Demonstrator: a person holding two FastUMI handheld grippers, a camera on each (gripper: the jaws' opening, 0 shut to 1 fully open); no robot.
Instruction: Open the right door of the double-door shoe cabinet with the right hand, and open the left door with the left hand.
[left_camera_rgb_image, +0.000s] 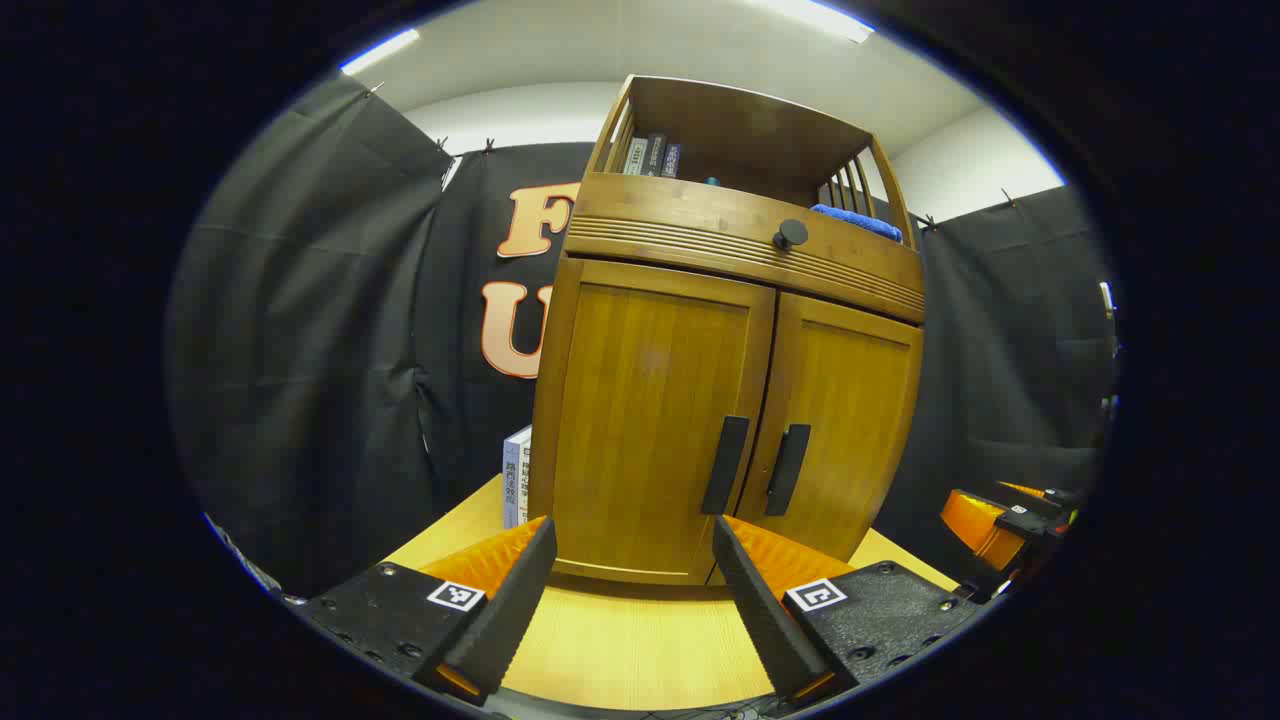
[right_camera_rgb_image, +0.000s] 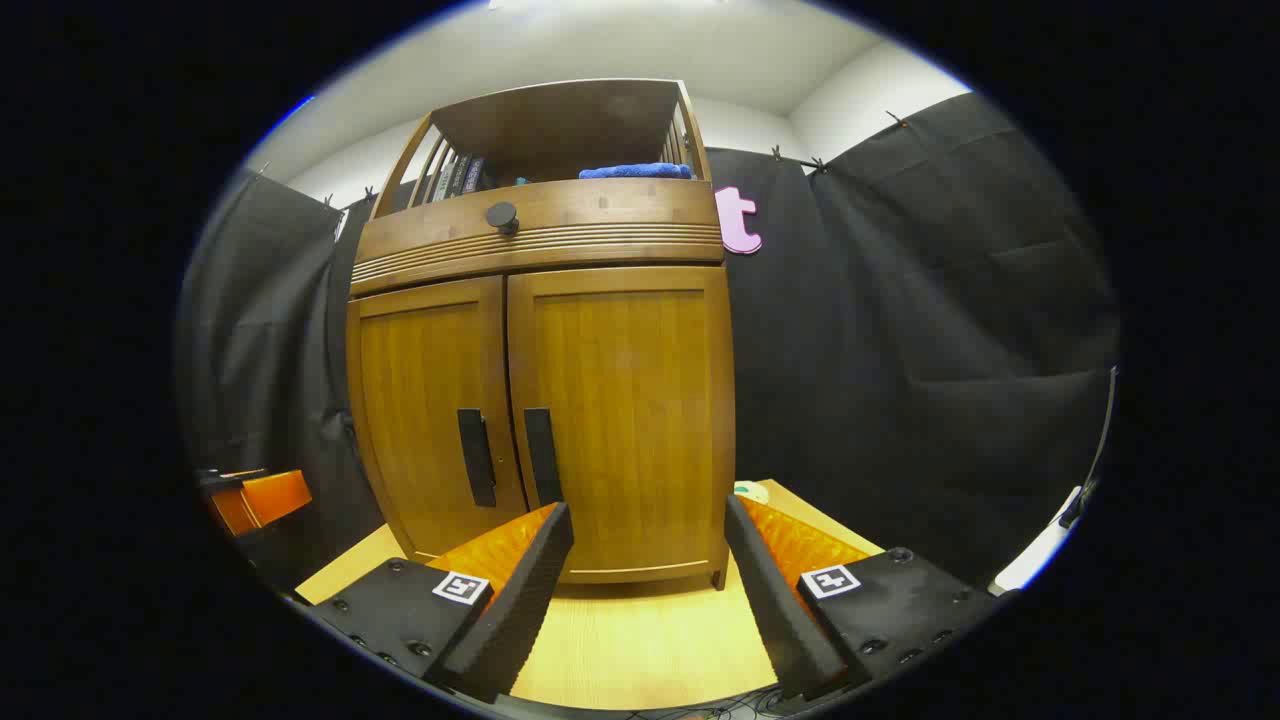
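A wooden double-door shoe cabinet (left_camera_rgb_image: 700, 400) (right_camera_rgb_image: 560, 400) stands on a light wooden table, both doors closed. Its left door (left_camera_rgb_image: 650, 420) (right_camera_rgb_image: 430, 400) has a black vertical handle (left_camera_rgb_image: 725, 465) (right_camera_rgb_image: 477, 457). Its right door (left_camera_rgb_image: 840, 420) (right_camera_rgb_image: 625, 410) has a black vertical handle (left_camera_rgb_image: 787, 470) (right_camera_rgb_image: 542, 455) too. In the left gripper view my left gripper (left_camera_rgb_image: 630, 560) is open just in front of the left door, low down. In the right gripper view my right gripper (right_camera_rgb_image: 648, 550) is open before the right door, its handle to the left of the fingers.
A black round knob (left_camera_rgb_image: 790, 234) (right_camera_rgb_image: 501, 215) sits on the drawer above the doors. Books and a blue cloth (right_camera_rgb_image: 635, 171) lie on the top shelf. A book (left_camera_rgb_image: 517, 475) stands left of the cabinet. The other gripper (left_camera_rgb_image: 1005, 515) (right_camera_rgb_image: 250, 500) shows at each view's edge.
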